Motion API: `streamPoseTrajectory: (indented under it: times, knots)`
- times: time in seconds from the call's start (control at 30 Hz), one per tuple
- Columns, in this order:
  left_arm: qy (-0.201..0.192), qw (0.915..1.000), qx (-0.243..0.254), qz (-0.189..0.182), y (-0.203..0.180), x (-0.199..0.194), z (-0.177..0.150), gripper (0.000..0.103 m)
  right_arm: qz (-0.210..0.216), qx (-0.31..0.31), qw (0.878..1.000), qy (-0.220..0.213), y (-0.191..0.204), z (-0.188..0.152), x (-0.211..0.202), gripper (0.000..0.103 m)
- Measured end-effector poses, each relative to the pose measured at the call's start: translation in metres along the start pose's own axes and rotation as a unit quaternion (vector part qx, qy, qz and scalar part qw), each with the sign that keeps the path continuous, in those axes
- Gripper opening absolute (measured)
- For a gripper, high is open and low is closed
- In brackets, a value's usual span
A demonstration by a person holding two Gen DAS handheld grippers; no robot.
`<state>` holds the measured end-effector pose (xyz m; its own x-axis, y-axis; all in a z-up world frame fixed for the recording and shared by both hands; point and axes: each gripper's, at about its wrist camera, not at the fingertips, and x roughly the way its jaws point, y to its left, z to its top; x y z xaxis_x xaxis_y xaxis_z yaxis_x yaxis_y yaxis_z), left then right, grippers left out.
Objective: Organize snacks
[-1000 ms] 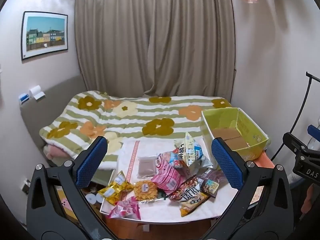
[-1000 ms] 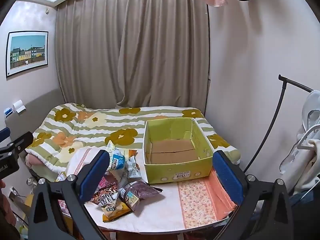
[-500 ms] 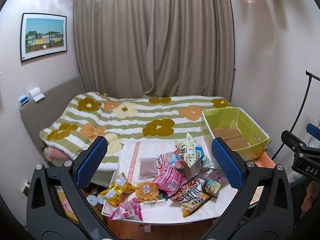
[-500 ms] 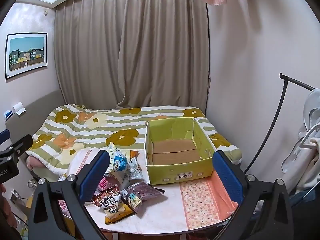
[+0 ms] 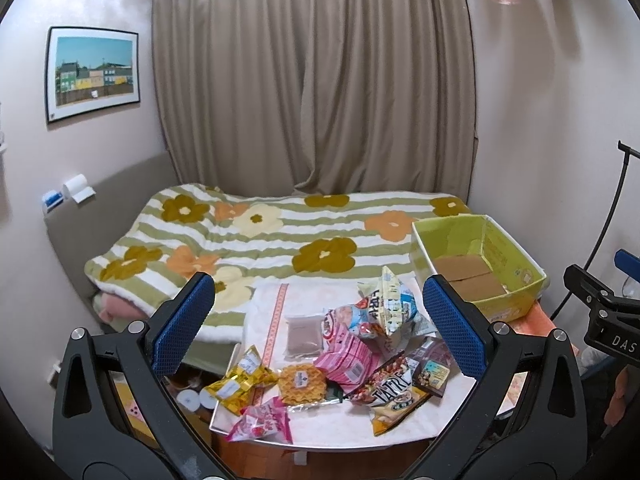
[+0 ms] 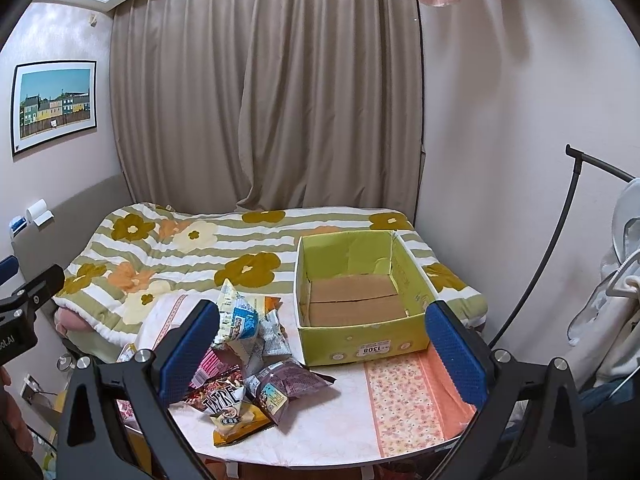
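**Snacks heaped on the table, box bare**

Snacks, a loose pile of crinkly foil and plastic packets [image 5: 352, 356], cover the left half of my small white-clothed table [image 6: 332, 424]. Nearest the left edge lie a yellow foil packet [image 5: 236, 384] and a pink strawberry-print packet [image 5: 262, 424] at the front left corner. Next come a round golden waffle in clear wrap [image 5: 301, 382], a pink striped bag [image 5: 348, 362], and a pale upright bag with blue print [image 5: 386, 304] on top of the heap. A dark bag lettered in white [image 6: 224, 398] and a purple packet [image 6: 288, 382] lie toward the middle. At the back right corner stands an open yellow-green cardboard box [image 6: 360, 348] with only brown flaps inside.

My left gripper [image 5: 316, 320] hangs above the pile, blue pads spread wide, pinching nothing. My right gripper [image 6: 320, 344] is likewise spread and empty, facing the box.
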<state>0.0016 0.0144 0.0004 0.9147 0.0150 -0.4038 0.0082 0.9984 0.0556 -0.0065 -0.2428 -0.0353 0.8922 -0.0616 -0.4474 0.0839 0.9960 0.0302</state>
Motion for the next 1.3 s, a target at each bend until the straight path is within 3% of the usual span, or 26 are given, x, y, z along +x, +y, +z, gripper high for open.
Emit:
streamPoseTrajectory:
  times: [1.3]
  knots:
    - [0.016,0.9999,-0.003,-0.002,-0.007,0.012,0.000,0.103,0.008,-0.003,1.000,0.006,0.003,0.006,0.003,0.103]
